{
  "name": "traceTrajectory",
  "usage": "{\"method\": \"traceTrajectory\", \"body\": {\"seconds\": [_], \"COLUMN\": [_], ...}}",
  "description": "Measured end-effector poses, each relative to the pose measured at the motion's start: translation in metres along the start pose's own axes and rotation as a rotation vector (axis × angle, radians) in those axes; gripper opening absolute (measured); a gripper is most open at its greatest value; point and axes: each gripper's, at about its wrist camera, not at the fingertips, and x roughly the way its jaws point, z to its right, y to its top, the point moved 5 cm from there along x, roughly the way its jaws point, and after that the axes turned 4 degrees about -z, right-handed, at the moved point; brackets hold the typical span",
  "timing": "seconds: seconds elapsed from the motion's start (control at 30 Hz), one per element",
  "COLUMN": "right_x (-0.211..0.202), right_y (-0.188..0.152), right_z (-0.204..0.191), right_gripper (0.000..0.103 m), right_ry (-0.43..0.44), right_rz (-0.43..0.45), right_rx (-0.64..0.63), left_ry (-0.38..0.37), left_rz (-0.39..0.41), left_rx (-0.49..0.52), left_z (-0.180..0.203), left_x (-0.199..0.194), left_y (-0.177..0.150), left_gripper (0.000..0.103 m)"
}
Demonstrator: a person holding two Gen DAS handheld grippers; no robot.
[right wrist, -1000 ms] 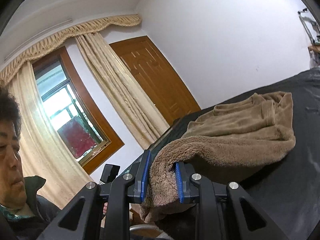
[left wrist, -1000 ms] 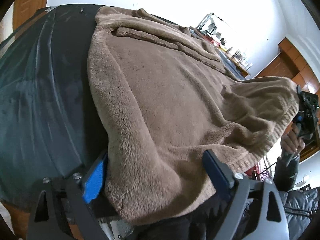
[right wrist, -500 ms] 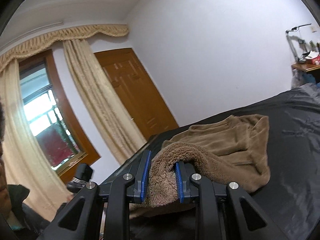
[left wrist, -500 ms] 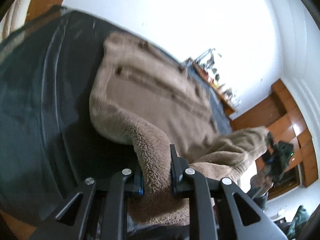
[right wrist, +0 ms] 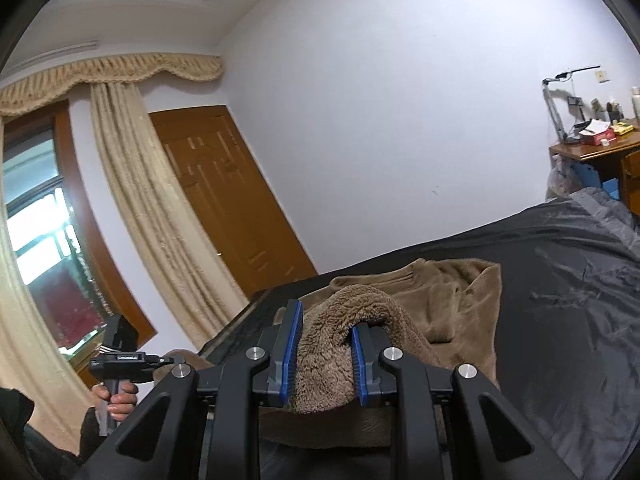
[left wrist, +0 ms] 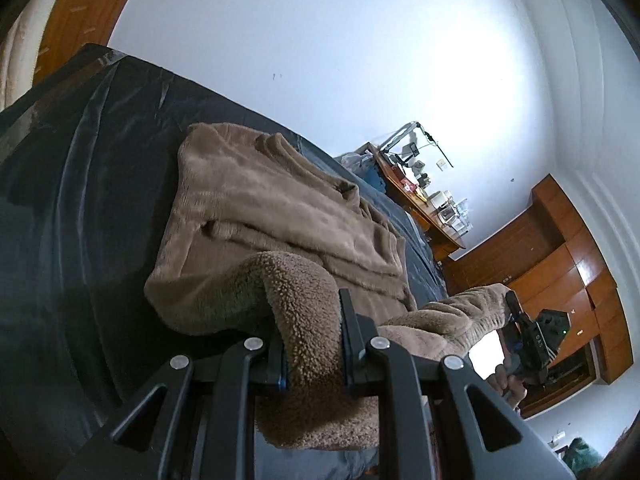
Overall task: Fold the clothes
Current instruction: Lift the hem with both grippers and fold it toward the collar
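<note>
A brown fleece sweater (left wrist: 280,208) lies on a black-covered bed (left wrist: 80,184), its far part flat and its near hem lifted. My left gripper (left wrist: 312,344) is shut on one near corner of the hem, with fleece bulging between the blue pads. My right gripper (right wrist: 324,356) is shut on the other near corner of the sweater (right wrist: 452,300). In the left wrist view the right gripper (left wrist: 532,340) shows at the right, with the hem stretched to it. In the right wrist view the left gripper (right wrist: 120,356) shows at lower left, in a hand (right wrist: 120,398).
The black sheet (right wrist: 568,300) spreads wide to the right of the sweater. A wooden desk (right wrist: 596,152) with clutter and a lamp stands by the white wall. A wooden door (right wrist: 224,200), curtains (right wrist: 160,216) and a window are at the left; wooden cabinets (left wrist: 568,256) beyond.
The left gripper went from open around the hem to shut on it. Both grippers have lifted and drawn the hem back, so the sweater looks farther and smaller.
</note>
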Motion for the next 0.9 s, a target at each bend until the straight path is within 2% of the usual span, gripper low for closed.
{"method": "traceTrajectory", "body": {"seconds": [0.23, 0.4, 0.53, 0.67, 0.83, 0.9], "right_x": [0.04, 0.075, 0.116, 0.16, 0.21, 0.229], "right_y": [0.045, 0.078, 0.096, 0.102, 0.094, 0.087], "right_z": [0.019, 0.038, 0.059, 0.083, 0.124, 0.141], "right_gripper": [0.024, 0.024, 0.024, 0.024, 0.024, 0.024], "right_ry": [-0.104, -0.165, -0.258, -0.339, -0.426, -0.455], "right_rz": [0.022, 0.048, 0.043, 0.001, -0.071, -0.109], "right_rx": [0.009, 0.016, -0.017, -0.028, 0.003, 0.025], "left_ry": [0.017, 0.019, 0.038, 0.064, 0.092, 0.109], "left_rz": [0.009, -0.001, -0.013, -0.036, -0.072, -0.103], "left_rx": [-0.006, -0.06, -0.103, -0.152, -0.232, -0.272], "left_z": [0.007, -0.002, -0.013, -0.032, -0.064, -0.08], "left_x": [0.028, 0.064, 0.096, 0.136, 0.184, 0.205], "left_y": [0.063, 0.113, 0.147, 0.176, 0.196, 0.197], "left_gripper": [0.022, 0.022, 0.022, 0.022, 0.022, 0.028]}}
